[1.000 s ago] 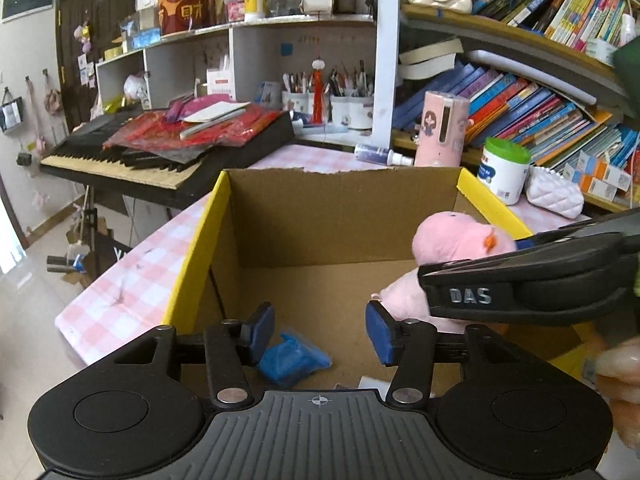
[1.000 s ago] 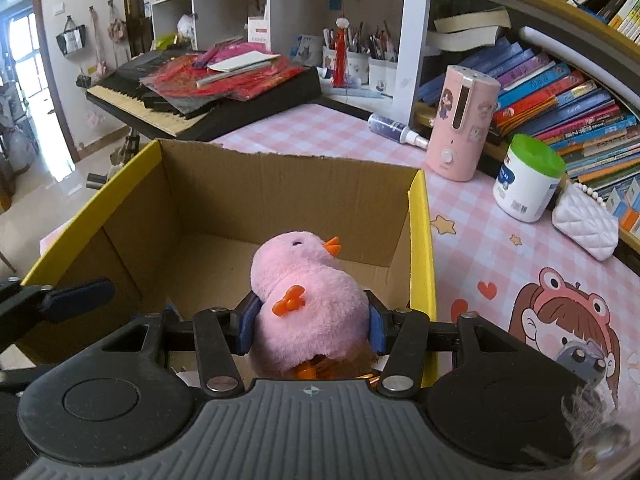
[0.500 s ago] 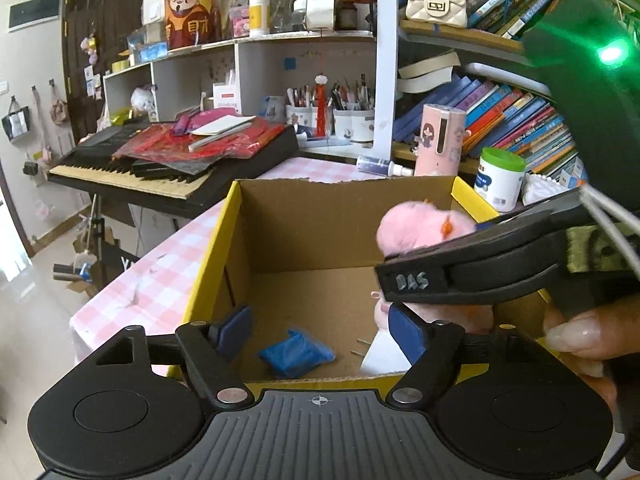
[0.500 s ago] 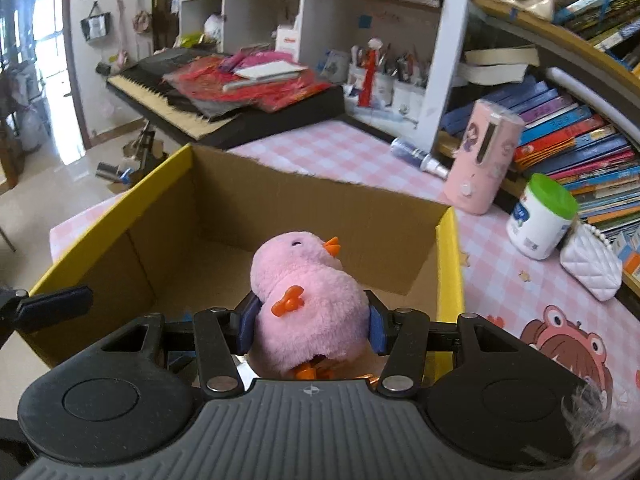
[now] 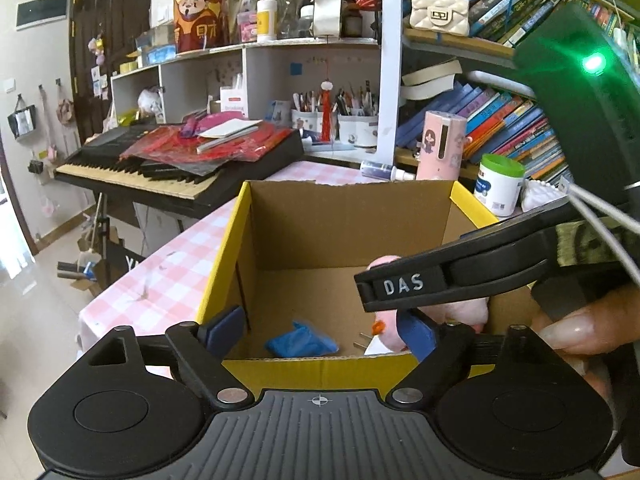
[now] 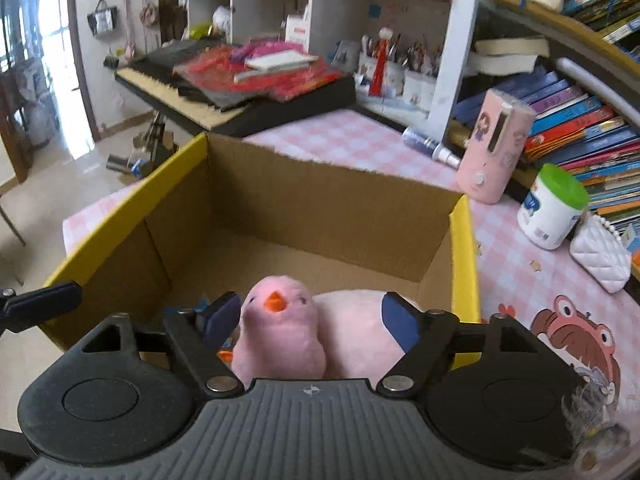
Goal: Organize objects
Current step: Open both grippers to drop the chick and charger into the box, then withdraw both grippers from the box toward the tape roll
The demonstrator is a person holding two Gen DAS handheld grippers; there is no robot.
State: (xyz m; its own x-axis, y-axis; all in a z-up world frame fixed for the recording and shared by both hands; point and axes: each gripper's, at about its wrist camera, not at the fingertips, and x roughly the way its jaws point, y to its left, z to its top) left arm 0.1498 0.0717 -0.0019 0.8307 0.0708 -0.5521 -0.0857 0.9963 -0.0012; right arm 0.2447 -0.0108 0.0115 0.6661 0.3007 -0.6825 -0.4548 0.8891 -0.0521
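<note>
Pink plush chick [image 6: 278, 334] sits inside the cardboard box [image 6: 320, 204], low at the near right corner, head up, orange beak toward the right wrist camera. A second pink plush body [image 6: 356, 334] lies against it at 3 o'clock; can't tell if they are one toy or two.

Right gripper [image 6: 310, 318]: fingers apart, blue pads either side of the plush. Left pad looks to be just touching the chick's head, right pad clear of it. Not clamped.

Left gripper [image 5: 320, 326]: fingers wide apart, nothing between them, hovering at the box's near yellow rim. In the left wrist view the right gripper's black body marked "DAS" crosses in from 3 o'clock, over the plush chick [image 5: 460, 310]; a hand [image 5: 576, 330] is visible at 4 o'clock behind it.

Box floor also holds a crumpled blue item [image 5: 300, 342] near the front wall and a white scrap partly hidden beside the plush.

Box stands on the pink checked bench [image 6: 360, 140]. Beyond the box at 1 o'clock: pink cylindrical container [image 6: 496, 148], white jar with green lid [image 6: 554, 206], white quilted purse [image 6: 604, 256]. Keyboard [image 5: 168, 172] piled with red bags at 11 o'clock.
</note>
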